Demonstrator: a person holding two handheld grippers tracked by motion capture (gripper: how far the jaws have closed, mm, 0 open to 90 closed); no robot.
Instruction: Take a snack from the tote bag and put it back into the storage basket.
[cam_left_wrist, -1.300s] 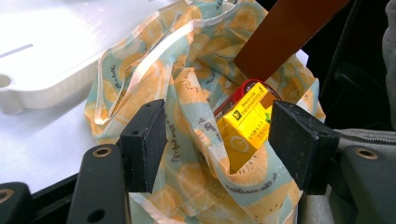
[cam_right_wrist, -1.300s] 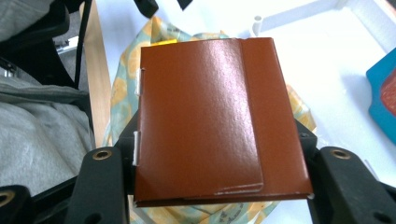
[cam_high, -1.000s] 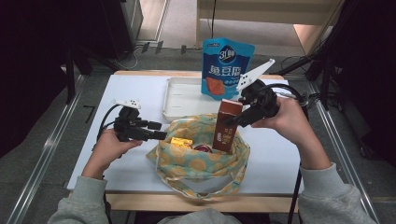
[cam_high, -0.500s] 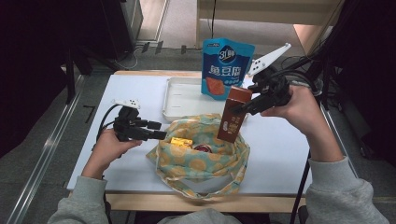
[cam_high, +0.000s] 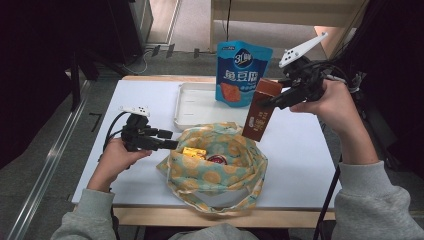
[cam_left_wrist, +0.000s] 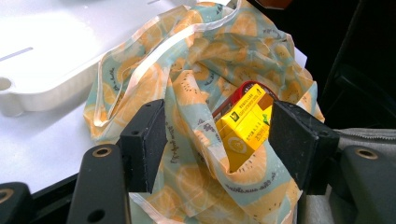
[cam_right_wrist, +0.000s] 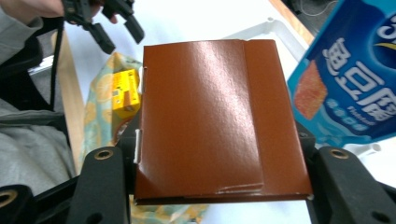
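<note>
A flat brown carton (cam_high: 260, 112) (cam_right_wrist: 210, 116) hangs tilted in the air above the far right rim of a yellow-and-teal patterned cloth bag (cam_high: 220, 172) (cam_left_wrist: 187, 70). My right gripper (cam_high: 269, 102) (cam_right_wrist: 217, 140) is shut on the carton's upper end. The bag lies open on the white table and holds a yellow box (cam_high: 194, 152) (cam_left_wrist: 245, 121) (cam_right_wrist: 126, 93) and a red round item (cam_high: 217, 160). At the bag's left rim my left gripper (cam_high: 171, 145) (cam_left_wrist: 219, 128) stands open, with bunched fabric and the yellow box showing between its jaws.
A white tray (cam_high: 192, 107) lies behind the bag, and a blue snack pouch (cam_high: 242, 72) (cam_right_wrist: 345, 84) stands upright at its far right corner, just left of the raised carton. The table's front edge runs right below the bag.
My right gripper has lifted the brown carton up from the bag and carried it to the right and farther back. The left gripper and the bag have stayed put.
</note>
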